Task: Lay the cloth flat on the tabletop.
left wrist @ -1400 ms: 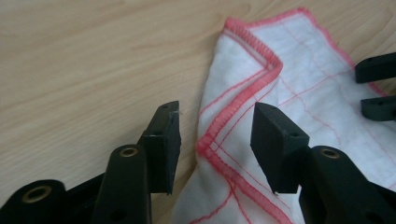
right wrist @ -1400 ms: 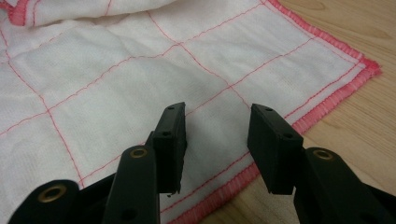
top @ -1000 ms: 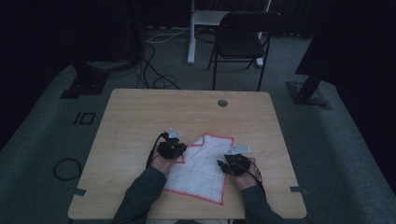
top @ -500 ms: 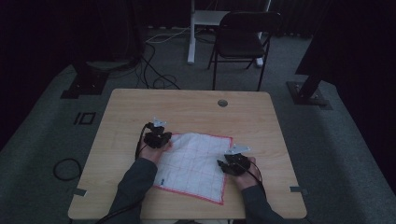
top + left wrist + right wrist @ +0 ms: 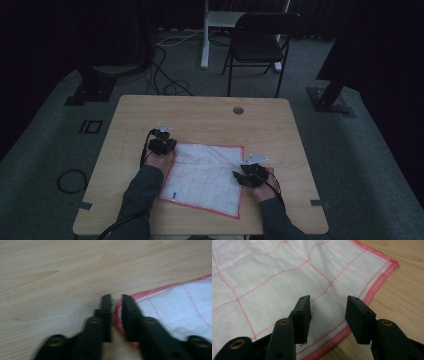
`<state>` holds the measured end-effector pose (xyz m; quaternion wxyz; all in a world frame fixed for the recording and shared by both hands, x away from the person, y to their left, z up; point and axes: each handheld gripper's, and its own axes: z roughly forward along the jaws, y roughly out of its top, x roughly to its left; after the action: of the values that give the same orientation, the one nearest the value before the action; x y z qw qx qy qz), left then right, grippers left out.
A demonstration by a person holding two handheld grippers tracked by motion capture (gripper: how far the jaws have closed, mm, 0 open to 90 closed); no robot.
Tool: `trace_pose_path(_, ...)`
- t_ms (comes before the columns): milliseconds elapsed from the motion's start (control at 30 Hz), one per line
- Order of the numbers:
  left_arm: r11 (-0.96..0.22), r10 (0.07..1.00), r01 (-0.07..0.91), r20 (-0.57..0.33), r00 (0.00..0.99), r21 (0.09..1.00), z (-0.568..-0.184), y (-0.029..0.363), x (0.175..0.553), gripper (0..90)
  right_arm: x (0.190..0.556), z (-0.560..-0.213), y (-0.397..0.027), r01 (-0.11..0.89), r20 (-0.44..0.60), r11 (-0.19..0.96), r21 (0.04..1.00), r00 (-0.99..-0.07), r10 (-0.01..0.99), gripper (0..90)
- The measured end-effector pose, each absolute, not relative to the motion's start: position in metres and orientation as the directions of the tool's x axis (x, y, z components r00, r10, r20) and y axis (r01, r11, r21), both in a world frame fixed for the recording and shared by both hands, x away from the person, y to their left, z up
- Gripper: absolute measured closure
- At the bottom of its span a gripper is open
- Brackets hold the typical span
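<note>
The white cloth [image 5: 206, 177] with red grid lines and red hem lies flat on the wooden table [image 5: 280, 125], spread out betw. the two hands. The left gripper [image 5: 116, 300] is at the cloth's far left corner; its jaws have just been opening, now a narrow gap, and the red hem lies betw. them, not pinched. The right gripper [image 5: 328, 303] is above the cloth's right edge, jaws wide apart, holding nothing.

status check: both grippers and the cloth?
Left gripper fingers just opening at cloth corner, no grip. Right gripper open over cloth edge. Cloth flat on table. Nothing in the way.
</note>
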<state>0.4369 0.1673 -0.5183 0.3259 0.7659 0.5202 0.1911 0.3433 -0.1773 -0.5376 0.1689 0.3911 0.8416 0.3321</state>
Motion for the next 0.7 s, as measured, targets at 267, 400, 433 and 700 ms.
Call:
trace_pose_path(267,-0.281,0.881,0.577,-0.033,0.473,0.767,-0.493,0.158,0.408,73.1,0.344,-0.53,-0.178,0.503,-0.057,0.457,0.734,-0.625,0.778,55.6)
trace_pose_path(400,-0.289,0.85,0.53,-0.041,0.525,0.797,-0.491,0.156,0.377,73.5,0.349,-0.531,-0.18,0.523,-0.047,0.441,0.729,-0.606,0.794,55.8)
trace_pose_path(433,-0.301,0.842,0.531,-0.04,0.537,0.792,-0.493,0.156,0.371,73.9,0.349,-0.532,-0.181,0.526,-0.047,0.445,0.725,-0.606,0.794,55.7)
trace_pose_path(700,-0.379,0.833,0.579,-0.007,0.554,0.722,-0.526,0.162,0.347,77.3,0.357,-0.538,-0.183,0.554,-0.033,0.451,0.7,-0.606,0.795,54.8)
